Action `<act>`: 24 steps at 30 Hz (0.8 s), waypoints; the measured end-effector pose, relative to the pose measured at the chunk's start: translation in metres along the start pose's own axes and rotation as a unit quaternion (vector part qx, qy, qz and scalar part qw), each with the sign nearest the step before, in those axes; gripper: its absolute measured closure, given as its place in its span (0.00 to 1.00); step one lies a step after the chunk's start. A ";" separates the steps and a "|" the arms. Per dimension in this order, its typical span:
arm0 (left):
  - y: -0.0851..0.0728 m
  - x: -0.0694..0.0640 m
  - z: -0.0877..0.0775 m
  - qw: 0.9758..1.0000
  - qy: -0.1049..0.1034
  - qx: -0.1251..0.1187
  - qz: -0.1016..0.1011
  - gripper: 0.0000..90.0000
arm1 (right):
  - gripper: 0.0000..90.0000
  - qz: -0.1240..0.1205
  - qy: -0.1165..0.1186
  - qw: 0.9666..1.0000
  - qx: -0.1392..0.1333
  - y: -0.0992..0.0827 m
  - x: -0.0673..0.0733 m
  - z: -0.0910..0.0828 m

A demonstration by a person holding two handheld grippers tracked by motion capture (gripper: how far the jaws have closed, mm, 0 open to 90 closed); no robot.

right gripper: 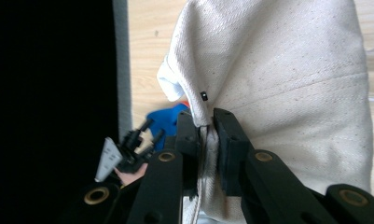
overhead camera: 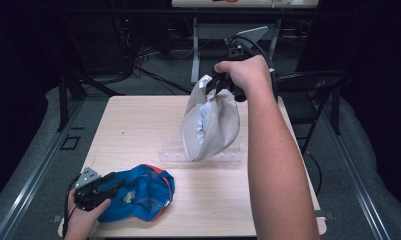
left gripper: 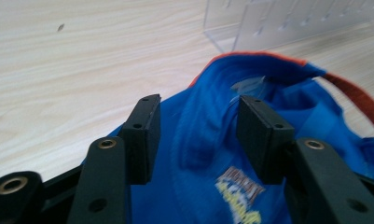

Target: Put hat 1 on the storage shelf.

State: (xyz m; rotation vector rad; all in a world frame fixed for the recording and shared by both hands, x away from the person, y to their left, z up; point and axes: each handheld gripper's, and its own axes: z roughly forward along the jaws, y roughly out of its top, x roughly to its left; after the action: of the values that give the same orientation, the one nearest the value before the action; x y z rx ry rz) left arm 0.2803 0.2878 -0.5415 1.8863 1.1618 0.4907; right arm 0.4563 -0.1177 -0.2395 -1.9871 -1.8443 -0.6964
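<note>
Beige cap (overhead camera: 210, 125) hangs above the bench (overhead camera: 138, 130), its lower edge just over the clear rack (overhead camera: 200, 156); right tool (overhead camera: 223, 86) is clamped on the cap's edge, jaws pinching fabric; blue cap (overhead camera: 140, 192) lies on the bench nearer the person than the rack; left tool (overhead camera: 108, 182) rests at its edge, jaws spread either side of blue fabric, gripping nothing.

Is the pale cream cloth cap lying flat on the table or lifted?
Lifted: the pale cream cloth cap hangs from the right gripper, whose jaws pinch its edge above the wooden table.
</note>
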 end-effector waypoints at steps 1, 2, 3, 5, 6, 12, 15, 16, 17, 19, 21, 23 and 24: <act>0.000 0.000 0.000 1.000 0.000 0.000 0.000 0.55 | 0.90 0.000 0.000 1.000 0.000 0.000 0.000 0.000; 0.003 -0.004 0.000 1.000 0.001 -0.004 0.006 0.54 | 0.90 0.009 0.030 1.000 0.000 0.002 -0.001 0.003; 0.006 -0.008 0.000 1.000 -0.001 -0.010 0.010 0.54 | 0.90 0.009 0.030 1.000 0.000 0.002 -0.001 0.003; 0.013 -0.018 0.000 1.000 -0.009 -0.018 0.023 0.52 | 0.90 0.020 0.039 0.999 -0.009 0.003 -0.002 0.005; 0.016 -0.023 0.000 0.999 -0.011 -0.021 0.036 0.52 | 0.90 0.025 0.039 0.999 -0.012 0.003 -0.002 0.007; 0.036 -0.049 0.008 0.997 -0.033 -0.034 0.060 0.51 | 0.90 0.031 0.017 0.999 -0.011 0.006 0.006 0.020; 0.050 -0.062 0.017 0.996 -0.045 -0.037 0.068 0.51 | 0.90 0.035 0.003 0.999 -0.018 0.008 0.010 0.027; 0.050 -0.062 0.017 0.996 -0.045 -0.037 0.068 0.51 | 0.90 0.038 0.002 0.999 -0.022 0.009 0.010 0.028; 0.052 -0.064 0.019 0.996 -0.047 -0.039 0.071 0.51 | 0.90 0.038 0.002 0.999 -0.022 0.009 0.010 0.028; 0.058 -0.070 0.021 0.995 -0.053 -0.039 0.078 0.52 | 0.90 0.043 0.004 0.999 -0.025 0.011 0.010 0.031; 0.063 -0.075 0.024 0.994 -0.056 -0.040 0.086 0.52 | 0.90 0.053 0.019 0.998 -0.033 0.012 0.007 0.034; 0.069 -0.083 0.030 0.993 -0.053 -0.038 0.102 0.52 | 0.90 0.060 0.019 0.997 -0.039 0.013 0.005 0.038; 0.069 -0.083 0.030 0.993 -0.053 -0.038 0.102 0.52 | 0.90 0.060 0.019 0.997 -0.039 0.013 0.005 0.038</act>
State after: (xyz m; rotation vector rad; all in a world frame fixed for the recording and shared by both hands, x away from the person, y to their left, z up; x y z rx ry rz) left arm 0.2971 0.1872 -0.4938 1.9496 0.8743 0.5313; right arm 0.4741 -0.0939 -0.2665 -2.0986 -1.6836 -0.7755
